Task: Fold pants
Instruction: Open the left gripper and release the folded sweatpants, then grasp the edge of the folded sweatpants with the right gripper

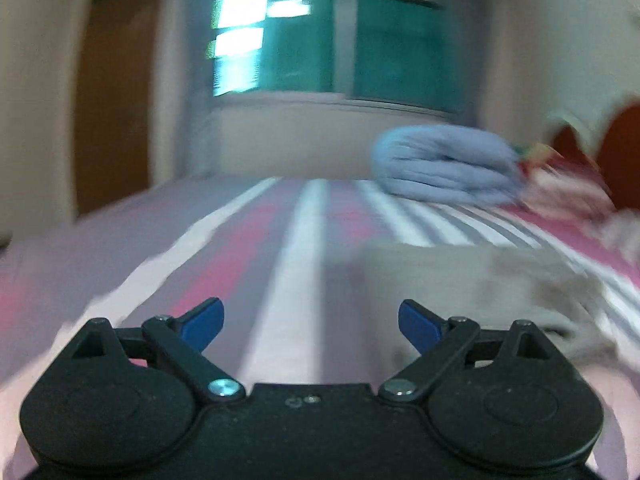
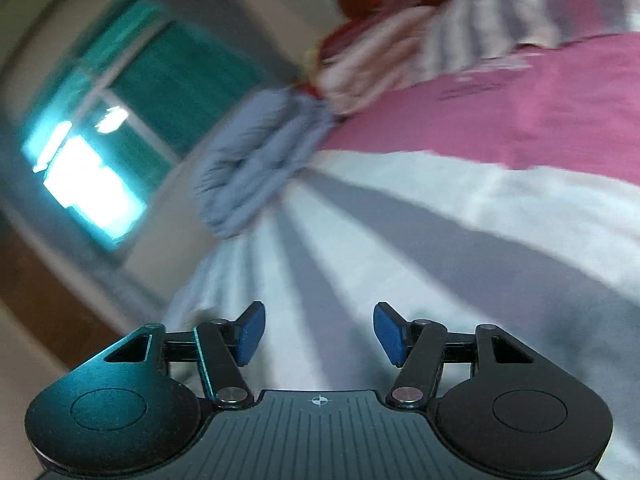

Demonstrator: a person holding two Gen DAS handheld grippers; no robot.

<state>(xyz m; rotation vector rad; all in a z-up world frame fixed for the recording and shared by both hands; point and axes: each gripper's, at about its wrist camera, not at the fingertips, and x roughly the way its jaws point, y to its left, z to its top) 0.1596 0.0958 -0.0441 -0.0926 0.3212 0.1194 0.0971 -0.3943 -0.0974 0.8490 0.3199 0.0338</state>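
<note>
Pants [image 1: 472,280] lie grey on the striped bed [image 1: 296,264], just right of my left gripper [image 1: 311,326]. Both grippers released, holding nothing; right gripper [image 2: 319,334] over bare sheet. I'd regrasp an edge squarely before folding.

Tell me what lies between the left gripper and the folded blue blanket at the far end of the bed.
In the left wrist view, only striped bedsheet lies between the open left gripper and the blue blanket. The grey garment lies off to the right.
</note>
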